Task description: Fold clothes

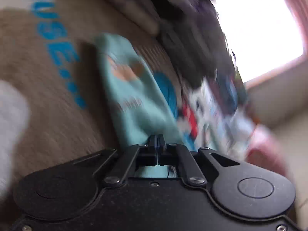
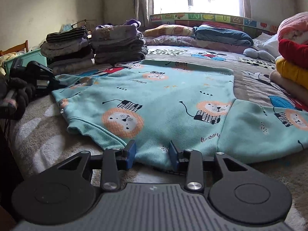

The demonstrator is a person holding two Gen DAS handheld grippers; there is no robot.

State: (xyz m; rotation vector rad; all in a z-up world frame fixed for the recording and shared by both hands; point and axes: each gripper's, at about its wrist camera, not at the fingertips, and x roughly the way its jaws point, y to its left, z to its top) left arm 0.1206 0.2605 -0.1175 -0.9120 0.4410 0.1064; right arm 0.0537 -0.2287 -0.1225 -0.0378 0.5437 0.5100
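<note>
A light teal child's sweatshirt with lion prints (image 2: 163, 98) lies spread flat on the bed. My right gripper (image 2: 152, 154) is open at its near edge, one blue pad on each side of the fabric fold. My left gripper (image 1: 157, 140) is shut on a teal sleeve (image 1: 130, 96) of the sweatshirt; that view is blurred by motion. The left gripper also shows in the right wrist view (image 2: 46, 80), at the sweatshirt's left sleeve, held by a dark-gloved hand.
Two stacks of folded dark clothes (image 2: 92, 44) stand at the back left of the bed. Folded red and yellow items (image 2: 292, 61) sit at the right. Pillows and a blue blanket (image 2: 221, 34) lie under the window. The bedspread (image 2: 48, 134) is brown with cartoon prints.
</note>
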